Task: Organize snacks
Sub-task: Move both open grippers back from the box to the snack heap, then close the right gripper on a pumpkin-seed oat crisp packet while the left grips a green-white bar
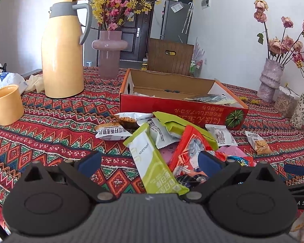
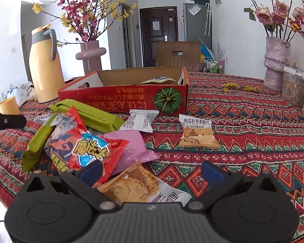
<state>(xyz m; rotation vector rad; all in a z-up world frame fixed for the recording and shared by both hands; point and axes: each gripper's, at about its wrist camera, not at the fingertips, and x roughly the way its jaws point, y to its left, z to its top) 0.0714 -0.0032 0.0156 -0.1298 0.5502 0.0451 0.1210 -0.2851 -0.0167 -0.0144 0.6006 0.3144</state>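
Now both my left claw (image 1: 149,161) and right claw (image 2: 152,172) are wide open, so I should pinch one snack (image 1: 152,162) gently and drop it in the box (image 1: 172,105).

I'm holding both grippers low over the near edge of the table, facing fwd. L gripper (image 1: 149,163) is sitting w/ jaws spread wide, blue pads (image 1: 88,165) well apart, nothing clamped btwn them. R gripper (image 2: 152,171) is likewise gaping open, its blue pads (image 2: 212,172) far apart and gripping nothing. In the left wrist view, the R gripper's fingertip is poking in at the right edge; in the right wrist view, the L gripper's dark finger is showing at the left edge, so the two are hovering side by side.
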